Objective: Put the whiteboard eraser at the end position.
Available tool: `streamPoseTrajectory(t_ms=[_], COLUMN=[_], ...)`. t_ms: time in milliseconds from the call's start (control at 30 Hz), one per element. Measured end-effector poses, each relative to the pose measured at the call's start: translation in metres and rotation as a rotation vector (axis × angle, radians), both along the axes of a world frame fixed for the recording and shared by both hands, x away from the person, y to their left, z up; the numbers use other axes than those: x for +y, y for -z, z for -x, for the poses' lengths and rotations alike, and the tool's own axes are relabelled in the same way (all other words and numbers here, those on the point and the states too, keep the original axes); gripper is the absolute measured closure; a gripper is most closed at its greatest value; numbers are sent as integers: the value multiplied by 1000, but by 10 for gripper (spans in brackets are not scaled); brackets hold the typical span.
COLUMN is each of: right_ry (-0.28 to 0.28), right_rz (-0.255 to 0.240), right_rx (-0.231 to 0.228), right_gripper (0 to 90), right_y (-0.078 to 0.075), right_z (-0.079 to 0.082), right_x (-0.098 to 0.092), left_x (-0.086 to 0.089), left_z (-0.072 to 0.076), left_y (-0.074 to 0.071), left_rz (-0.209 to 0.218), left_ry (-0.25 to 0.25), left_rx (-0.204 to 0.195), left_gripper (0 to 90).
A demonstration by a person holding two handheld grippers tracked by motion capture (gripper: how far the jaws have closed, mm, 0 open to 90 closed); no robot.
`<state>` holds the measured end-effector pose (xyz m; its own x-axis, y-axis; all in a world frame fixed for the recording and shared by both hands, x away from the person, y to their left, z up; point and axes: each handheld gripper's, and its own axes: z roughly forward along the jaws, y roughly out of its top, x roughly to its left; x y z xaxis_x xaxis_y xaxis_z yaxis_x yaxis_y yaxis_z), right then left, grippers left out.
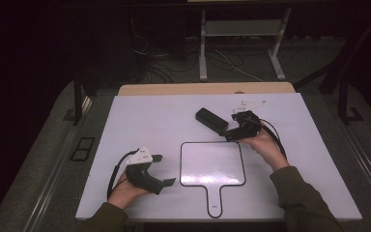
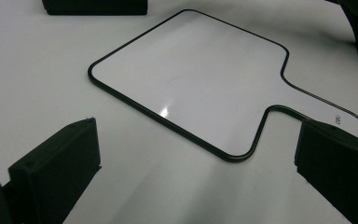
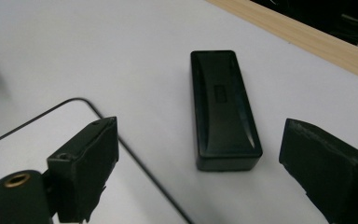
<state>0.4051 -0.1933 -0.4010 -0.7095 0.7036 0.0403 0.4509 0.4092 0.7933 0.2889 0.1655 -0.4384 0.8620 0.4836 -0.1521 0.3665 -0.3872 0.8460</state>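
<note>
A white paddle-shaped board point(image 1: 212, 164) with a thin black rim and a short handle lies flat at the table's middle front. Beyond its far right corner lies a black oblong block point(image 1: 211, 121). My right gripper point(image 1: 230, 126) hovers just right of the block, open; in the right gripper view the block point(image 3: 223, 107) lies ahead between the spread jaws of the gripper point(image 3: 198, 130), untouched, with the board's corner point(image 3: 51, 154) at the left. My left gripper point(image 1: 164, 169) rests left of the board, open and empty. In its view point(image 2: 196, 135) the jaws frame the board point(image 2: 200, 70).
The white table top point(image 1: 140, 121) has a wooden strip point(image 1: 205, 89) along its far edge. Dark floor with cables and a metal frame point(image 1: 203, 43) lies beyond. Both forearms come in from the near edge.
</note>
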Motion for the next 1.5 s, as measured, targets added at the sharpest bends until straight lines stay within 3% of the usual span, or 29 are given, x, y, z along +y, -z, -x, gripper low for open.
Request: streamPoseTrajectory(t_ms=[233,367,567,800,1367,1500], right_ry=[-24,-12,11,19,46,50], right_rz=[-38,-42,-62,-37,-45,-59], right_rx=[-4,-26,-12,-10,-34,-21], right_gripper=[105,105,105,105,106,106], right_y=[-1,1,7,15,30,34], right_z=[26,38,50,67,108,116], right_x=[-7,-15,-25,-34,-62,-71], left_x=[1,0,1,1,0,0], left_z=[3,4,4,5,6,6], left_y=[-2,-2,-2,-3,-3,-3], left_rz=[4,6,10,5,10,2], left_ry=[2,4,3,6,3,9], left_rx=[-3,0,0,-3,-4,-6], left_gripper=[0,0,0,0,0,0])
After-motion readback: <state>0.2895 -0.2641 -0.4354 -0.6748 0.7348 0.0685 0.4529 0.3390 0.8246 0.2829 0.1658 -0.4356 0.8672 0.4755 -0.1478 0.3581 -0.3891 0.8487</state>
